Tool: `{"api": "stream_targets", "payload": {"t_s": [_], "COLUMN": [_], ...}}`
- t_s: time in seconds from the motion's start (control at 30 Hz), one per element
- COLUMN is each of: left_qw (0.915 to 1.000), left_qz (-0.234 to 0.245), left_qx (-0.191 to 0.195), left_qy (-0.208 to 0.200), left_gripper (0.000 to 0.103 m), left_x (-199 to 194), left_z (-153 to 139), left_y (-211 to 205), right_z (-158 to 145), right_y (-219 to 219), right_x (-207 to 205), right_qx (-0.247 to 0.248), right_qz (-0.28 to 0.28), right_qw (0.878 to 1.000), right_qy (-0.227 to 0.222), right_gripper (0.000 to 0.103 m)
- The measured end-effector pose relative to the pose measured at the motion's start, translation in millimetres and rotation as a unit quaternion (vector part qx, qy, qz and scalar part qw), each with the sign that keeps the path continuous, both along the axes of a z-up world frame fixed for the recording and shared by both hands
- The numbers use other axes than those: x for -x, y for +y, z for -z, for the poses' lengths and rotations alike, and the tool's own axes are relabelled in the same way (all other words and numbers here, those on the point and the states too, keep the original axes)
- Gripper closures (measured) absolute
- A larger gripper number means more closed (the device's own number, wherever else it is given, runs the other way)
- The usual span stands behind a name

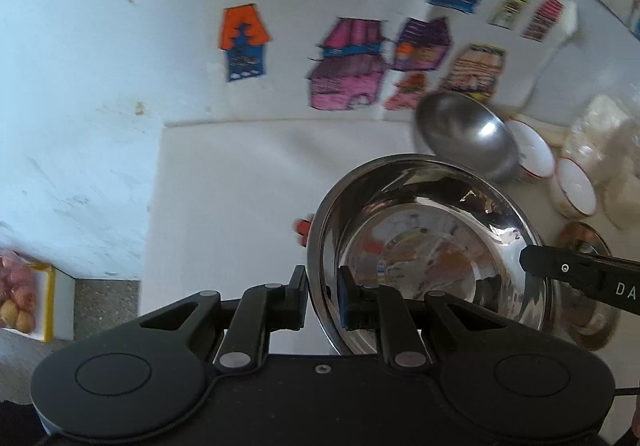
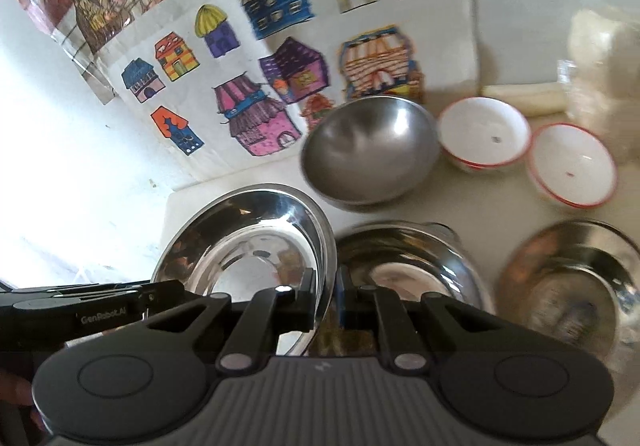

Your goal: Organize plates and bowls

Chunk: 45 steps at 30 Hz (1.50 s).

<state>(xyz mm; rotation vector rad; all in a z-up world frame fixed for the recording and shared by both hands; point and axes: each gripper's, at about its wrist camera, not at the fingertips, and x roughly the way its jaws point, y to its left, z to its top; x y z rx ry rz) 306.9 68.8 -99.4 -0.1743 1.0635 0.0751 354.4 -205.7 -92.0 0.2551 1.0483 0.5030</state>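
Both grippers are clamped on the same shiny steel plate (image 1: 432, 246). The left gripper (image 1: 323, 294) pinches its near-left rim, one finger outside the wall and one inside. The right gripper (image 2: 326, 302) pinches the opposite rim, again one finger each side. Jaws nearly shut in both cases, with only the thin rim between the pads.

The plate looks lifted and tilted, not flat on the white table (image 1: 224, 182). In the right wrist view its bowl faces up and to the left, the right rim riding higher. Motion blur makes the actual clearance hard to judge, so treat "airborne" as likely, not certain.

Key relation: the plate spans the gap between the two grippers, so the line joining the two grip points is the carry axis. Any place move needs both hands to travel together or the rim twists out.

Nearest candidate targets lie right of the plate in the right wrist view: a second shiny steel plate (image 2: 408, 270) directly beside the right gripper, then a third, coppery-tinted one (image 2: 568, 286) further right. The right hand is nearer to both. The matte steel bowl (image 2: 368, 150) and two red-rimmed white bowls (image 2: 482, 134) sit beyond, toward the house drawings (image 2: 248, 86).

My guess is a stack onto the adjacent plate: shift right, level out, release both together.
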Motion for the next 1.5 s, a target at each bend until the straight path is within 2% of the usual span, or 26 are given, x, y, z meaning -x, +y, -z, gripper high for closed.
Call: {"api": "stream_targets", "payload": {"t_s": [0.3, 0.5, 0.83, 1.5], "left_qw": [0.9996, 0.9993, 0.9966, 0.9947], "left_qz": [0.026, 0.028, 0.029, 0.026], "left_qx": [-0.011, -0.022, -0.076, -0.088], "left_qy": [0.002, 0.011, 0.017, 0.046], "left_gripper": [0.084, 0.084, 0.079, 0.076], "left_x": [0, -3, -9, -20], "left_z": [3, 14, 23, 40], "left_y": [-58, -84, -101, -105], "right_z": [3, 13, 26, 39], "right_y": [-54, -73, -68, -58], "right_x": [6, 1, -8, -15], "right_qx": [0.009, 0.014, 0.026, 0.052], "right_qz": [0.016, 0.022, 0.003, -0.012], "right_qw": [1.000, 1.000, 0.999, 0.998], "right_qy": [0.010, 0.014, 0.019, 0.016], "right_gripper": [0.092, 0.091, 0.091, 0.089]}}
